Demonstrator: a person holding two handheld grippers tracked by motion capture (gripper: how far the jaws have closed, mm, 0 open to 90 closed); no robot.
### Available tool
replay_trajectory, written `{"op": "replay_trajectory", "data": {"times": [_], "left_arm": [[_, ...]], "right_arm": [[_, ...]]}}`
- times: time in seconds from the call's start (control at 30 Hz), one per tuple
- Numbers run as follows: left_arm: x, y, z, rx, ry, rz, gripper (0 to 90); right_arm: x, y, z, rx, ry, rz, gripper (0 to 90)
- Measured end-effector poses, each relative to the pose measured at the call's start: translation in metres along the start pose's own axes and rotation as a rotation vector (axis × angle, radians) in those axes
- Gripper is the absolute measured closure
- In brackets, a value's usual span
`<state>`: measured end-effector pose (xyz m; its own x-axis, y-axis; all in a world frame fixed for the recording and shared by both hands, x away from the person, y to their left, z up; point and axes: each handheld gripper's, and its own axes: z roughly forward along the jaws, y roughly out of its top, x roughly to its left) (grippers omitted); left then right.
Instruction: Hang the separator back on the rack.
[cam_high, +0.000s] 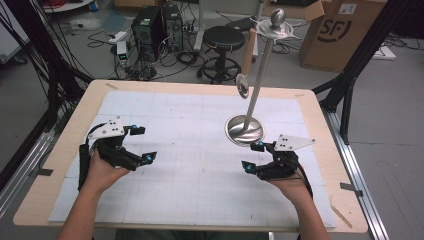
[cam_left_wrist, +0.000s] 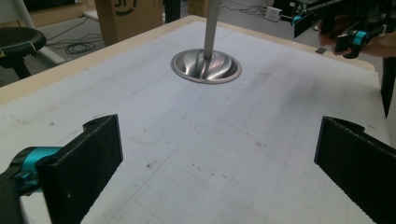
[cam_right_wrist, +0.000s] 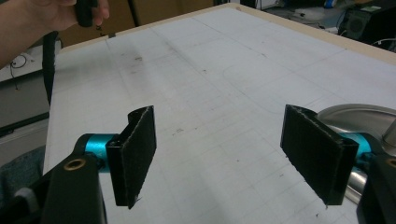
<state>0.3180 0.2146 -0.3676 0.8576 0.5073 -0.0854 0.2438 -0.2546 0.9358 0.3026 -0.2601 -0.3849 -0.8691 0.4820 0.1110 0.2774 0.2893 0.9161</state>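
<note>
Beside right hand-held gripper (cam_high: 256, 156), upright stand (cam_high: 257, 82)

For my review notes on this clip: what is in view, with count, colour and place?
metal stand: 1, silver, round base on the mat's right half, tall pole topped by a disc and ball, a small shiny piece hanging beside the pole
mat: 1, white with a grid, covering the table
table: 1, light wood
stool: 1, black, on the floor beyond the table
cardboard box: 1, brown, floor at far right
computer towers: 2, black, floor at far left
left claw: 1, black, open, above the mat's left
right claw: 1, black, open, near the stand's base
</note>
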Motion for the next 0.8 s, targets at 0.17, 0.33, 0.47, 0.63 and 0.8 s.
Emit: {"op": "replay_trajectory", "data": {"times": [0.17,0.33,0.47,0.63,0.8], "left_arm": [[0.000,-0.008,0.002,0.009,0.008,-0.015,1.7],[0.001,-0.011,0.002,0.017,0.018,-0.018,1.6],[0.001,-0.014,0.003,0.018,0.016,-0.025,1.6],[0.001,-0.017,0.006,0.030,0.019,-0.025,1.7],[0.000,-0.017,0.008,0.039,0.015,-0.020,1.6]], "right_arm": [[-0.002,-0.001,-0.001,-0.001,-0.008,0.000,26.1],[-0.003,-0.002,-0.001,0.007,-0.011,0.002,26.1],[-0.004,-0.003,-0.001,0.009,-0.013,0.000,26.1],[-0.005,-0.003,-0.004,0.008,-0.022,0.011,26.2],[-0.006,-0.004,-0.005,0.008,-0.024,0.008,26.2]]}}
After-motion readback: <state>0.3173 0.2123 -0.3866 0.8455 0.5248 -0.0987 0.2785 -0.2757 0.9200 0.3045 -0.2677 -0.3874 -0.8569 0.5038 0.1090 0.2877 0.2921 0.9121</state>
